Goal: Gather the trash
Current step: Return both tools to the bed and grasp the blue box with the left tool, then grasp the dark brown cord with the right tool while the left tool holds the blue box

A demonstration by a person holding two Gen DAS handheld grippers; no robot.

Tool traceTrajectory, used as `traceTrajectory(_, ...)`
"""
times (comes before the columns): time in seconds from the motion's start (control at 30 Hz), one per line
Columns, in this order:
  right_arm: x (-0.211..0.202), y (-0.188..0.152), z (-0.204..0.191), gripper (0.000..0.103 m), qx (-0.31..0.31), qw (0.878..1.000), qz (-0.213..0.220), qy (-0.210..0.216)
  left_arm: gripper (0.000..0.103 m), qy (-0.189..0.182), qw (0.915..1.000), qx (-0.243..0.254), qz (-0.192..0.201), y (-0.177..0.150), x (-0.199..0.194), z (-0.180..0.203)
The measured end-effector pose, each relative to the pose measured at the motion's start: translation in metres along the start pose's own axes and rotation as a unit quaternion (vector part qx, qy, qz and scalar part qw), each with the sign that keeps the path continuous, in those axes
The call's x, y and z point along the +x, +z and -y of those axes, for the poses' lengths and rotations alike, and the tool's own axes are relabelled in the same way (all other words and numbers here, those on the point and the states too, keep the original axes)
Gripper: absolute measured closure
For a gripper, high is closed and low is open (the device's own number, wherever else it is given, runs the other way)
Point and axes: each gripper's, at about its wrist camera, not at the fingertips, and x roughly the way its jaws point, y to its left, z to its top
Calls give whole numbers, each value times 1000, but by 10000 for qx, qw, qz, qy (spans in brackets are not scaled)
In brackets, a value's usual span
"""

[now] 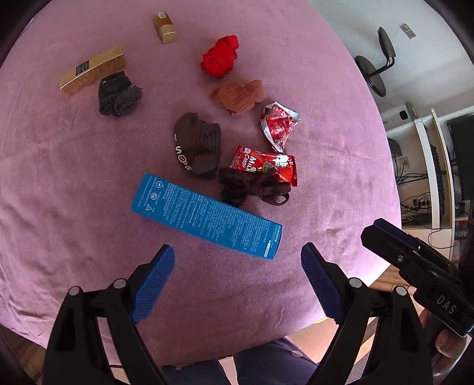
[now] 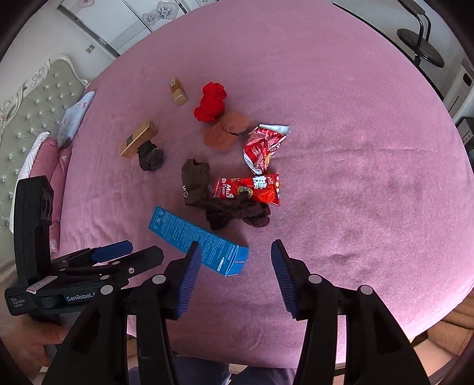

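A pink bed (image 1: 74, 183) (image 2: 355, 148) holds scattered items. A blue carton (image 1: 207, 216) (image 2: 198, 242) lies nearest, just beyond both grippers. Behind it are a red milk candy wrapper (image 1: 266, 164) (image 2: 248, 189), a crumpled red wrapper (image 1: 278, 124) (image 2: 263, 145), a long gold box (image 1: 91, 71) (image 2: 139, 137) and a small gold box (image 1: 164, 26) (image 2: 177, 91). My left gripper (image 1: 237, 260) is open and empty above the bed's near edge. My right gripper (image 2: 235, 254) is open and empty beside the carton's near end.
Socks lie among the trash: red (image 1: 220, 56) (image 2: 210, 102), tan (image 1: 237, 96) (image 2: 225, 130), dark brown (image 1: 198, 145) (image 2: 194, 180), black (image 1: 118, 93) (image 2: 151, 157) and a brown knotted one (image 1: 251, 186) (image 2: 237, 211). A headboard (image 2: 32, 97) stands left, an office chair (image 1: 376, 62) right.
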Motion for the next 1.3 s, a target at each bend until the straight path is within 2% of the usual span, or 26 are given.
traceTrajectory(0.2,15,27,3,47,-505,9982,-284,129,16,155,9966,-807,30,3,15,-9)
traceTrajectory(0.33,25,36,8,42,-791,9956,-458,185,16,272,9899,-1392,2,3,27,-17)
traceTrajectory(0.5,43,42,16,42,-958,9924,-723,274,16,530,9760,-2109,-110,2,45,-29)
traceTrajectory(0.67,61,46,22,42,-1081,9891,-944,342,16,610,9572,-2816,-274,4,71,-41)
traceTrajectory(0.77,72,49,26,42,-1088,9875,-1077,379,16,633,9475,-3113,-361,10,86,-45)
traceTrajectory(0.9,80,52,28,42,-1175,9851,-1186,415,16,657,9387,-3333,-579,16,108,-49)
traceTrajectory(0.97,84,53,28,42,-1202,9840,-1239,443,25,748,9317,-3494,-657,14,116,-53)
traceTrajectory(1.03,89,53,28,42,-1223,9830,-1298,442,49,763,9242,-3676,-700,10,121,-59)
traceTrajectory(1.07,91,53,27,42,-1243,9824,-1319,464,50,806,9220,-3720,-713,8,121,-61)
traceTrajectory(1.13,95,52,25,42,-1299,9809,-1365,495,50,764,9236,-3695,-685,6,120,-62)
traceTrajectory(1.3,112,50,21,42,-1355,9778,-1519,504,50,688,9386,-3314,-677,6,113,-66)
